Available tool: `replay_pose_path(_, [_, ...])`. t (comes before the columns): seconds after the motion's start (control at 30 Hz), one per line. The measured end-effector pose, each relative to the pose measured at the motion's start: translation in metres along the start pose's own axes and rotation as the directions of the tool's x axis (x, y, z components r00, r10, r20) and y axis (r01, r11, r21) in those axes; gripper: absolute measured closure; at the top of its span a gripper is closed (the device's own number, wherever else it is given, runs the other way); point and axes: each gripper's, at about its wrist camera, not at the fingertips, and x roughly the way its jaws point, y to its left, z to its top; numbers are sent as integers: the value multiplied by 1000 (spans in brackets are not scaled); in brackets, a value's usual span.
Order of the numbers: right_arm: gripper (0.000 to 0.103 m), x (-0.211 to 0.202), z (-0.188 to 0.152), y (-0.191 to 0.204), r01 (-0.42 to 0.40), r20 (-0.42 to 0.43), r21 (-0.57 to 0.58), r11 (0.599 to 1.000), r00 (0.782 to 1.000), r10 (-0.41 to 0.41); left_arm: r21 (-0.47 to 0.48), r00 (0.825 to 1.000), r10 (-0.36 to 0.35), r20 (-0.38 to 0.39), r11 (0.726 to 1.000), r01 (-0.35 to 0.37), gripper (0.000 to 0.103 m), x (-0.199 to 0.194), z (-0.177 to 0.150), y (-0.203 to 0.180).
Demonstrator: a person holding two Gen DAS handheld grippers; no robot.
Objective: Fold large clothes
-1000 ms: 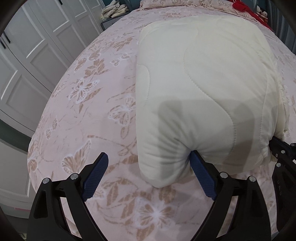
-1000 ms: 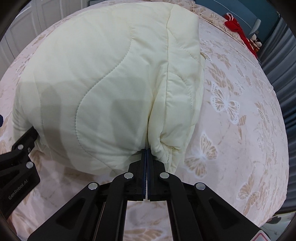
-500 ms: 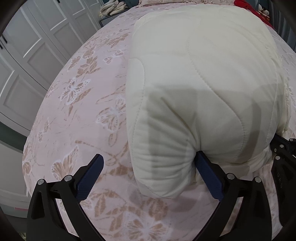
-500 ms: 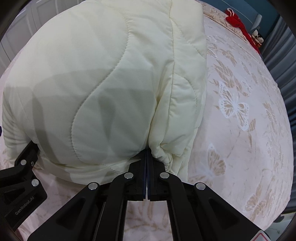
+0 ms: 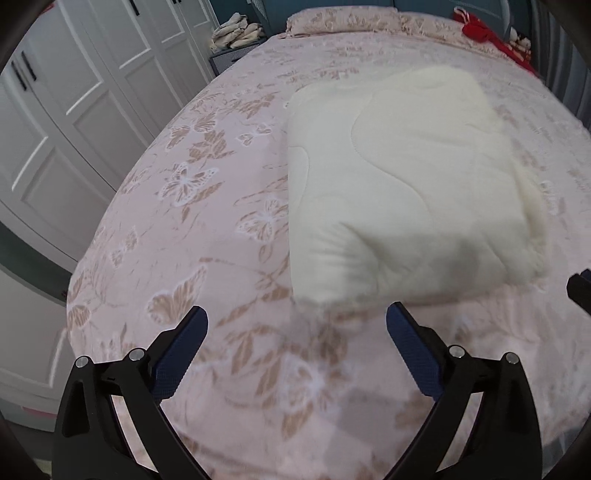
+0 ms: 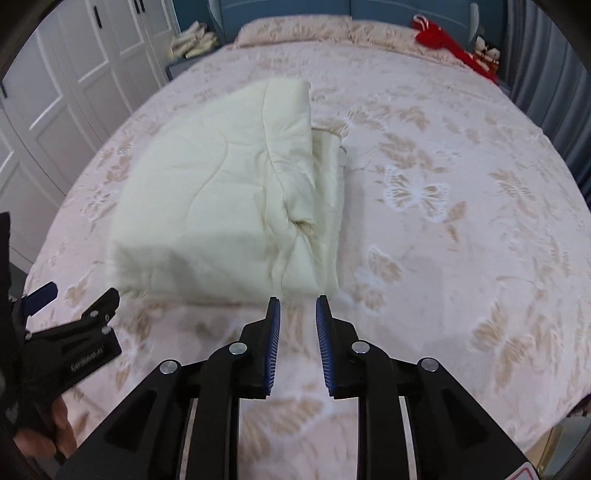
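A cream quilted garment (image 5: 402,192) lies folded in a thick block on the pink butterfly-print bed (image 5: 207,206). It also shows in the right wrist view (image 6: 221,199), with layered edges on its right side. My left gripper (image 5: 295,325) is wide open and empty, just short of the block's near edge. My right gripper (image 6: 297,308) is open a little and empty, just short of the block's near right corner. The left gripper (image 6: 70,306) shows at the lower left of the right wrist view.
White wardrobe doors (image 5: 74,110) stand left of the bed. Pillows (image 6: 295,27) lie at the head, with a red item (image 6: 443,40) at the far right. A bedside stand holds a pile of pale cloth (image 5: 236,31). Curtains (image 6: 546,62) hang on the right.
My right gripper has opened and let go of the garment. Both grippers have pulled back from the block, which now rests on the bed.
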Motion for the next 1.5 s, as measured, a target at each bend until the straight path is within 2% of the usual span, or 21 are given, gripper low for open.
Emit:
replay_pose_path(0.3, [80, -40, -30, 8, -34, 37, -30, 999, 999, 35, -18, 996, -69, 52, 997, 70, 8, -55, -25, 9])
replay_pose_path(0.43, [72, -53, -40, 18, -11, 66, -65, 998, 998, 15, -3, 994, -76, 82, 997, 77, 8, -70, -35, 2])
replay_pose_path(0.9, [71, -65, -60, 24, -7, 82, -70, 998, 997, 13, 12, 992, -96, 85, 995, 95, 8, -84, -57, -7])
replay_pose_path(1.03, [68, -67, -68, 28, -5, 86, -72, 997, 996, 11, 22, 992, -91, 92, 996, 89, 8, -89, -64, -10])
replay_pose_path(1.5, [67, -78, -94, 32, 21, 105, -58, 998, 994, -14, 17, 991, -52, 121, 999, 51, 8, -101, -85, -12])
